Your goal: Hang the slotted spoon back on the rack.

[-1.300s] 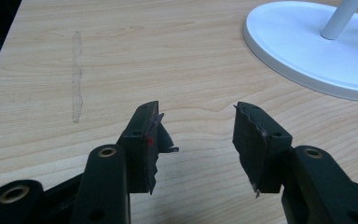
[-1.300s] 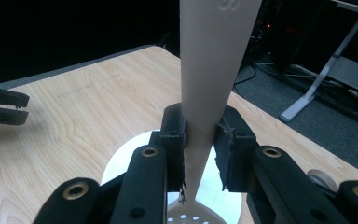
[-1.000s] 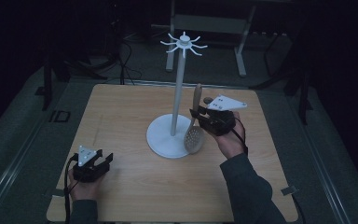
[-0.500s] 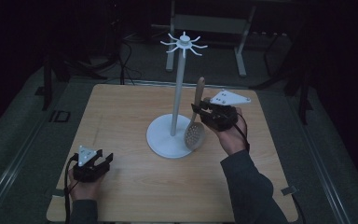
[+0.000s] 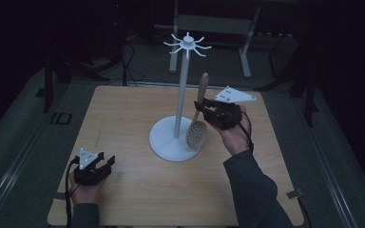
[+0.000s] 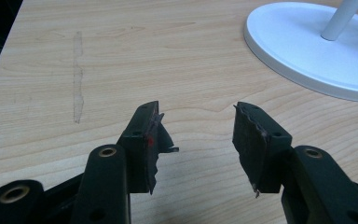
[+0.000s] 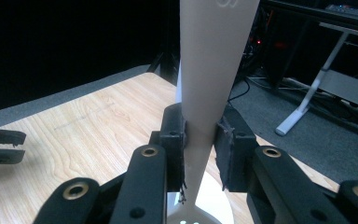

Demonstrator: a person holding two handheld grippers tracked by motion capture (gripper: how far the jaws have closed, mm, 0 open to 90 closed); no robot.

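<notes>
Right gripper clamped on the handle of a pale wooden slotted spoon, spoon nearly upright, bowl down over the round base of the white metal hook stand, left gripper resting on the light wooden table, jaws wide apart, holding nothing.

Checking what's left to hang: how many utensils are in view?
1: a wooden slotted spoon, upright in the right gripper beside the white hook stand; none hangs on the stand's hooks.
</notes>
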